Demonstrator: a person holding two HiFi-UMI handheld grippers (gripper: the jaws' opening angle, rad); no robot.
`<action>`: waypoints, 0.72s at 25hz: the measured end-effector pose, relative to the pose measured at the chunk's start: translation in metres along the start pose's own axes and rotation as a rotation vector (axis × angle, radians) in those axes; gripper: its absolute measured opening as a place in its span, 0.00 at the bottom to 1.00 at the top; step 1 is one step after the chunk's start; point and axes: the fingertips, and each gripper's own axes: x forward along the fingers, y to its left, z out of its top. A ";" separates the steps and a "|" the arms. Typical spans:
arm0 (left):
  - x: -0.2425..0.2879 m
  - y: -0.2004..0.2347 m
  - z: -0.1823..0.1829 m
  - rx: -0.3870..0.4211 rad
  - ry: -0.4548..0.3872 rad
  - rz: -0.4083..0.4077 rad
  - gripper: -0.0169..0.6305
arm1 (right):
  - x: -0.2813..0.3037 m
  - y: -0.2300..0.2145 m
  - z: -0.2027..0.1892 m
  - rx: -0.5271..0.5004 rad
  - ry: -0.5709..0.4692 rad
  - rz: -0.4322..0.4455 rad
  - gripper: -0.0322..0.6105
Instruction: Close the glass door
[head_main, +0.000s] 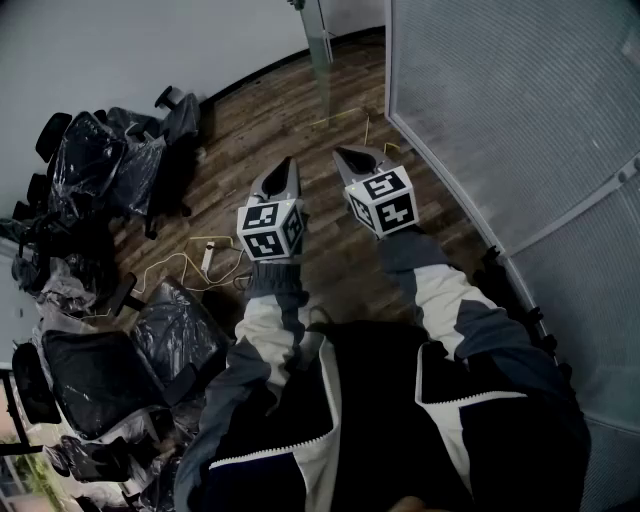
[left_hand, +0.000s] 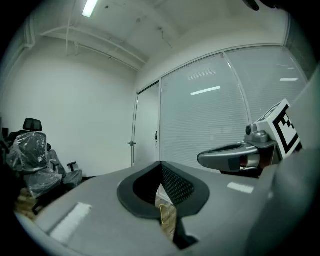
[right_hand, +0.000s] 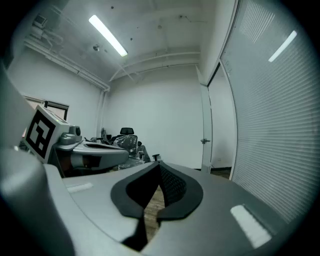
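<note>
Across the dark wood floor (head_main: 270, 120), the tall metal-framed glass door (right_hand: 220, 127) stands open ahead, so left gripper (left_hand: 160, 165) and right gripper (right_hand: 159, 165), both pressed together and empty, should meet its handle squarely.

2 grippers (head_main: 286, 165) (head_main: 343, 153), 1 glass door (head_main: 320, 45), 1 pwr strip (head_main: 208, 256)

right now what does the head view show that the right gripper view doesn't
Only the head view: the sleeves, the floor cable and the right gripper's cube. Only the right gripper view: the ceiling light and the door handle. Both: the left gripper, the wrapped chairs, the glass wall and the wood floor.
</note>
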 end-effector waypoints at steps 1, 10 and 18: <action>0.000 0.000 0.001 0.002 -0.006 -0.001 0.03 | 0.000 0.000 0.000 0.000 0.000 0.000 0.05; -0.002 0.008 0.005 0.006 -0.029 0.014 0.03 | 0.006 0.002 0.003 0.016 -0.015 -0.001 0.05; 0.004 0.028 -0.002 -0.017 -0.022 0.035 0.03 | 0.018 0.010 0.004 0.024 -0.029 0.033 0.08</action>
